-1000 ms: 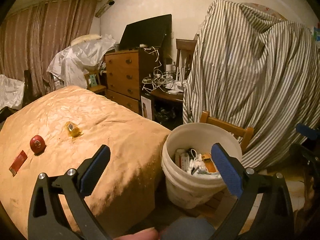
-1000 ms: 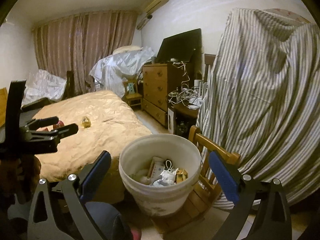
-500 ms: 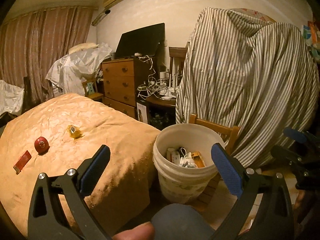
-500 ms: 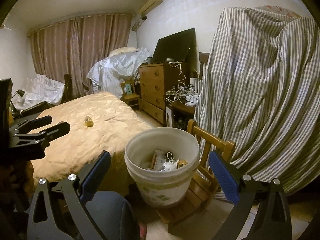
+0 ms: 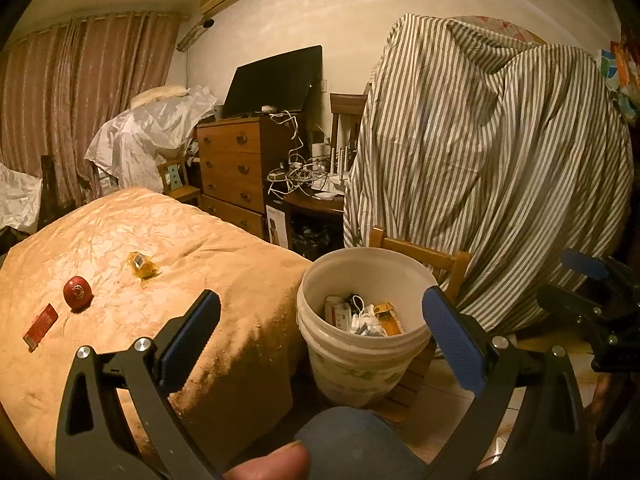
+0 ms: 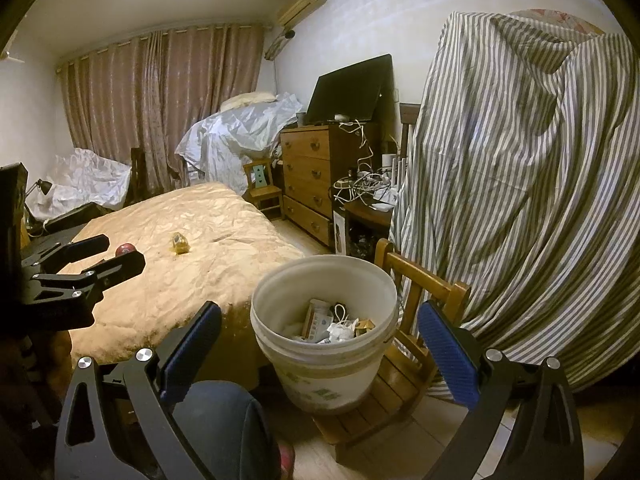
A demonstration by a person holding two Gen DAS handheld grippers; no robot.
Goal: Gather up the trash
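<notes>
A white bucket (image 5: 362, 354) holding several bits of trash stands on a small wooden chair (image 5: 436, 256) beside the bed. On the bed's orange cover (image 5: 168, 236) lie a yellow wrapper (image 5: 141, 265), a red round object (image 5: 77, 293) and a red flat packet (image 5: 40, 326). My left gripper (image 5: 320, 330) is open and empty, held back from the bucket. My right gripper (image 6: 318, 338) is open and empty, in front of the bucket (image 6: 326, 354). The yellow wrapper (image 6: 180, 243) also shows in the right wrist view.
A striped sheet (image 5: 492, 168) covers a tall pile at right. A wooden dresser (image 5: 236, 168) with a dark screen stands at the back, next to a side table with tangled cables (image 5: 304, 178). Plastic-covered heaps (image 5: 148, 136) sit by the curtains. My knee (image 5: 356, 444) is low in front.
Both grippers have drawn back and up from the bucket, which now looks smaller and further off. Both stay open and empty.
</notes>
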